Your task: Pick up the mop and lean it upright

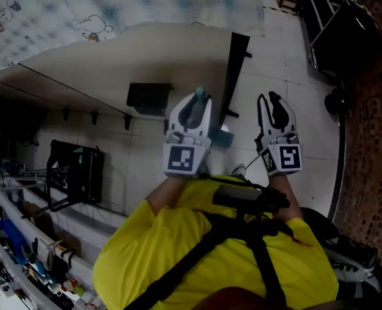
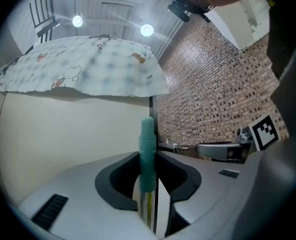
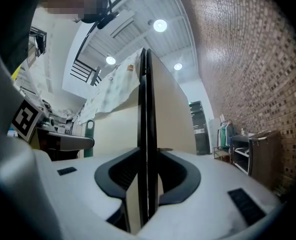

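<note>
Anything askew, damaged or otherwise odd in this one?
Nothing stands out. The mop handle, teal at its end, stands upright in the left gripper, jaws shut on it, with the cream wall behind.

**Floor** [image 1: 288,63]: pale square tiles with dark joints, seen from above. A cream panel [image 1: 171,50] stands on it on small dark feet, with a black post [image 1: 235,70] at its end. A black box [image 1: 149,97] sits at the panel's base. A black crate [image 1: 75,172] stands near the left. A black rack [image 1: 342,28] occupies the upper right corner. Shoes [image 1: 353,254] lie at the lower right, beside the brick wall [image 1: 371,147].
</note>
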Demonstrator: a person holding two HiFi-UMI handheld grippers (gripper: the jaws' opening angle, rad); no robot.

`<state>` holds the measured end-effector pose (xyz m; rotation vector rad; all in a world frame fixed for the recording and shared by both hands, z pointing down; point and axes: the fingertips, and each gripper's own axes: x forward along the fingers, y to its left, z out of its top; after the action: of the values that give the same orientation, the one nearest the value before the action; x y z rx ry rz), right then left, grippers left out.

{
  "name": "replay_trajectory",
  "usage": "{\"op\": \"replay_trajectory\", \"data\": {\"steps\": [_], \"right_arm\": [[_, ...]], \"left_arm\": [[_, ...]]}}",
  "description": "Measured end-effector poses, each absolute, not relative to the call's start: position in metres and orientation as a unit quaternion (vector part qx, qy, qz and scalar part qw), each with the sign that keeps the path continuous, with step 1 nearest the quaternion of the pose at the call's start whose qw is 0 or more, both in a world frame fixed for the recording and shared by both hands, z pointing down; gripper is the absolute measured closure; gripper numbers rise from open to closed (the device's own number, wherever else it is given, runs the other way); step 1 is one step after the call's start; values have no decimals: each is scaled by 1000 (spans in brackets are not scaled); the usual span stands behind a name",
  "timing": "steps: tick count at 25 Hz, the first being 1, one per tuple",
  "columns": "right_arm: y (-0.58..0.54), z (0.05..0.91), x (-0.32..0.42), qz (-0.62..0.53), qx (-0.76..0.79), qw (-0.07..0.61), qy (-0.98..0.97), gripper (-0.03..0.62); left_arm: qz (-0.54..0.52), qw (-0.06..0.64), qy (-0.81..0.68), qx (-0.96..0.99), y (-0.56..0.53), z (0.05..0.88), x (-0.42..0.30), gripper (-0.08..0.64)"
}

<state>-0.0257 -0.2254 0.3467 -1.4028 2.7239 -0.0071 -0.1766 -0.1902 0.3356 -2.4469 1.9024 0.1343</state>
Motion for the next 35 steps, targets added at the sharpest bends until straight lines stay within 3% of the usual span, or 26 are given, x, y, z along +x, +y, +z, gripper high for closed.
{"op": "replay_trajectory", "data": {"steps": [10,27,35], "right_arm": [[-233,379,-32,-23,-464,23,885,483],[-270,498,-58,-24,-479,-27,877,487],[-283,558,-75,-79,-486,-42,869,482]], "left_arm": [[25,-11,607,-794,-202,390,-178,459],[-66,-115,631,-764,-270,613,-196,457],[-89,-124,642,-752,-296,638,-209,457]]}}
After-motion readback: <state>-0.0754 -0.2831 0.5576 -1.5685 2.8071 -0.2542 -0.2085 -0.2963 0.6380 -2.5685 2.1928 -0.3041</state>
